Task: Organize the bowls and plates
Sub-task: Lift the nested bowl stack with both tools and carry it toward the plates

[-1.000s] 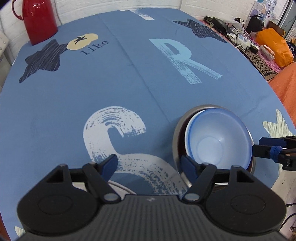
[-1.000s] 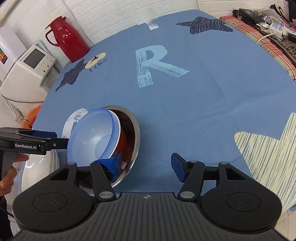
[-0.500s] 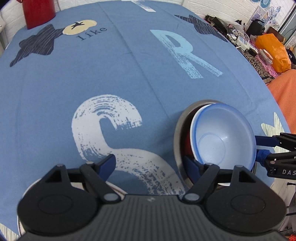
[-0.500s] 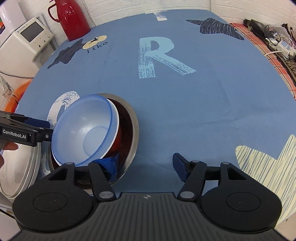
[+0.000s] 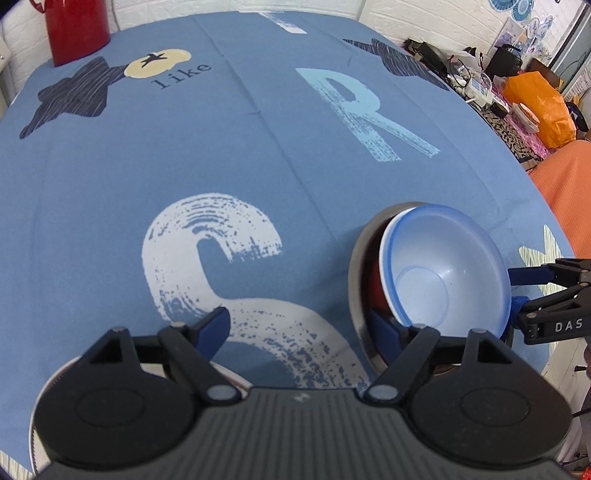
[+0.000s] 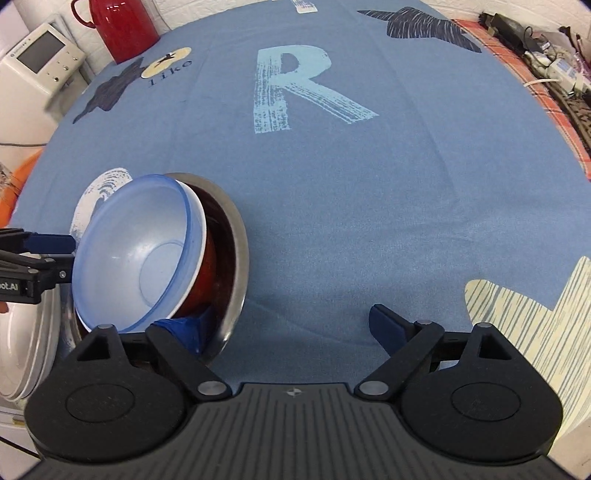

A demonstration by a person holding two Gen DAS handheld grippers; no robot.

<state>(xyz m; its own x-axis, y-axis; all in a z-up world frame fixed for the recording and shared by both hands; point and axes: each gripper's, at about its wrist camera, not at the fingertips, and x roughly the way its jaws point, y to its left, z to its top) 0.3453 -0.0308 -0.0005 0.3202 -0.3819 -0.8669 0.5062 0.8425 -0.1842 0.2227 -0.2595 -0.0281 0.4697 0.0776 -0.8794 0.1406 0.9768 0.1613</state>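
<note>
Two grippers flank steel bowl. Left wrist view: left gripper (image 5: 299, 325) spread wide, right finger inside steel bowl (image 5: 360, 258) rim; blue bowl (image 5: 448, 275) tilted inside, over red bowl (image 5: 376, 286).
Right wrist view: right gripper (image 6: 291, 325) spread, left finger inside steel bowl (image 6: 236, 254) under blue bowl (image 6: 136, 254); white plate (image 6: 22, 354) left of steel bowl.

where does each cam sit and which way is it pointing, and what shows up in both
Left wrist: sits on the left gripper, looks forward over the blue tablecloth; its open jaws fill the bottom, and the right gripper enters from the right edge.
Right wrist: sits on the right gripper, faces the same tablecloth; its open jaws show below, and the left gripper enters from the left edge.
Shared: the blue bowl tilted in the metal bowl, and the red jug.
</note>
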